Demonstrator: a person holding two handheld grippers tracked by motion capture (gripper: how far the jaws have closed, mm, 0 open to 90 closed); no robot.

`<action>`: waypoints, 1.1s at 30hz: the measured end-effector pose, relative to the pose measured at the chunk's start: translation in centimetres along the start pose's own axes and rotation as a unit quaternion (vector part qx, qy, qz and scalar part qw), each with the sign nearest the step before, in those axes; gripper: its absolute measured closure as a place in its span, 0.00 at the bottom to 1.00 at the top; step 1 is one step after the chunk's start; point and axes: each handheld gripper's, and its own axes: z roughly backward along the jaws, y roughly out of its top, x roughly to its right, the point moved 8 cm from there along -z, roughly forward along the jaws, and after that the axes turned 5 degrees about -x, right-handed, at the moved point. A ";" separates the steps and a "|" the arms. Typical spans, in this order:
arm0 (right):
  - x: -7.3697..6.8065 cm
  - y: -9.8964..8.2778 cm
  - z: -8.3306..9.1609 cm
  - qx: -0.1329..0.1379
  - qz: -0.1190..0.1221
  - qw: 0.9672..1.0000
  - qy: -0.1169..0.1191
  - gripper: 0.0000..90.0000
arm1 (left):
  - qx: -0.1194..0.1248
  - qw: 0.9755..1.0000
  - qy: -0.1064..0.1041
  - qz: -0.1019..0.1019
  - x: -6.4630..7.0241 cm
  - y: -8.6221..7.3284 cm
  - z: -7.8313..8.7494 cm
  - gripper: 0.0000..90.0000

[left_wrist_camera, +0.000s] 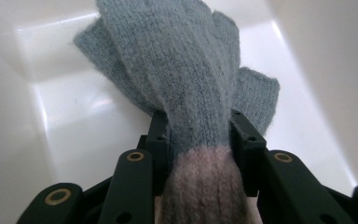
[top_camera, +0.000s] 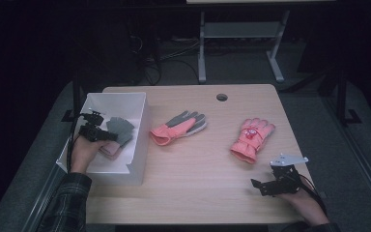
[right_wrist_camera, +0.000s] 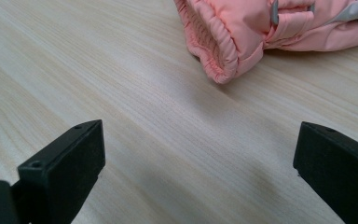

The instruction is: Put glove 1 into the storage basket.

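A grey knit glove with a pale pink cuff hangs inside the white bin at the table's left. My left gripper is shut on it near the cuff. In the left gripper view the glove is squeezed between the two jaws of that gripper, and its fingers reach toward the bin floor. My right gripper rests low at the front right with its jaws wide open and nothing between them. Just beyond the right gripper lies a pink ski glove, cuff toward me.
A pink glove with a grey palm lies mid-table, right of the bin. The wooden table has a cable hole near its far edge. Behind it stand a grey desk frame and floor cables.
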 end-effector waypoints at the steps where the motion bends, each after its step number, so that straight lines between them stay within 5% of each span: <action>1: 0.0 0.0 0.0 0.000 0.000 1.000 0.000 0.02 | -0.002 1.000 0.000 0.003 0.0 -0.1 -0.2 0.72; 5: 0.0 0.0 0.0 0.002 0.000 1.000 0.000 0.02 | -0.014 1.000 -0.007 0.013 -0.1 -0.7 -1.2 0.67; 10: -0.1 -0.1 0.1 -0.001 0.000 1.000 0.001 0.02 | -0.011 1.000 -0.008 0.022 0.1 -0.6 -1.4 0.49; 19: -0.1 -0.1 0.1 0.000 -0.001 1.000 0.001 0.02 | 0.030 0.999 0.007 0.031 0.8 0.9 0.9 0.23; 28: 0.0 -0.3 0.1 -0.002 -0.002 1.000 0.000 0.02 | 0.070 0.997 -0.008 -0.015 2.7 3.3 5.4 0.19; 33: -0.1 -0.3 0.2 -0.001 -0.002 1.000 -0.001 0.02 | 0.096 0.993 -0.041 -0.046 5.1 4.3 7.6 0.16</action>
